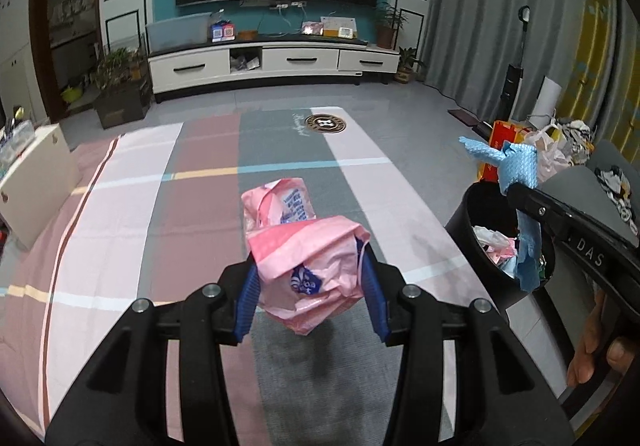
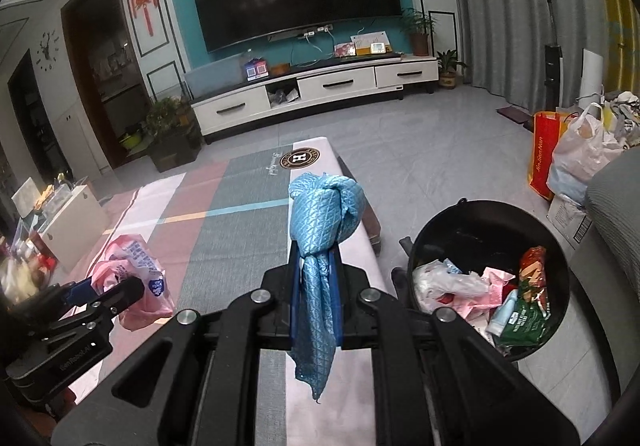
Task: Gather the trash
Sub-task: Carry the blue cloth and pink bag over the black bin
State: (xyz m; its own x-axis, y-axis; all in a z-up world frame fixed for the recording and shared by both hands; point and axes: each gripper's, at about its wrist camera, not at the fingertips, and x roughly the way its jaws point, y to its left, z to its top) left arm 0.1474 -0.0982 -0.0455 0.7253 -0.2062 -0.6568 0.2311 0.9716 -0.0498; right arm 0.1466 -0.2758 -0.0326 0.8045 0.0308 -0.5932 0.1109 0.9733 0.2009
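My left gripper (image 1: 310, 270) is shut on a crumpled pink plastic bag (image 1: 304, 246) and holds it above the striped table cover (image 1: 160, 206). It also shows in the right wrist view (image 2: 108, 286) with the pink bag (image 2: 136, 270). My right gripper (image 2: 316, 258) is shut on a knotted blue cloth (image 2: 324, 214), whose tail hangs down between the fingers. In the left wrist view the right gripper (image 1: 516, 190) holds the blue cloth (image 1: 516, 166) over the rim of the black trash bin (image 1: 472, 206). The bin (image 2: 440, 226) holds several wrappers and bags.
The table's right edge runs next to the bin. A red shopping bag (image 2: 544, 150) and a white plastic bag (image 2: 580, 154) stand on the floor beyond the bin, beside a grey sofa (image 2: 616, 214). A white box (image 1: 36, 182) sits at the table's left. A TV cabinet (image 1: 272, 62) stands far back.
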